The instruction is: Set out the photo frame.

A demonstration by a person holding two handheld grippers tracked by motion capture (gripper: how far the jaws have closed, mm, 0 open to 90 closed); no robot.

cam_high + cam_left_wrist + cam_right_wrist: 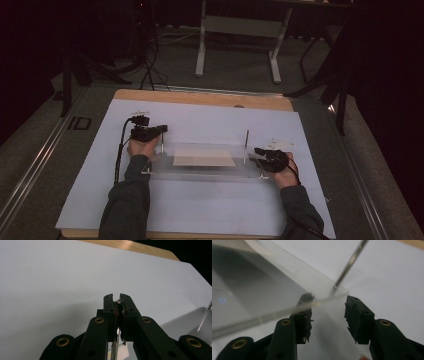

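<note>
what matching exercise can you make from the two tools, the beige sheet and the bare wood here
Column one:
1. left tool
2. right tool
3. beige sheet
4. bare wood

Column two:
a. lies on the clear plate
b. jaws closed
c. strip at the table's far edge, beyond the white sheet
d. jaws apart at the clear plate's corner

Pairs: 1-b, 2-d, 3-a, 4-c
</note>
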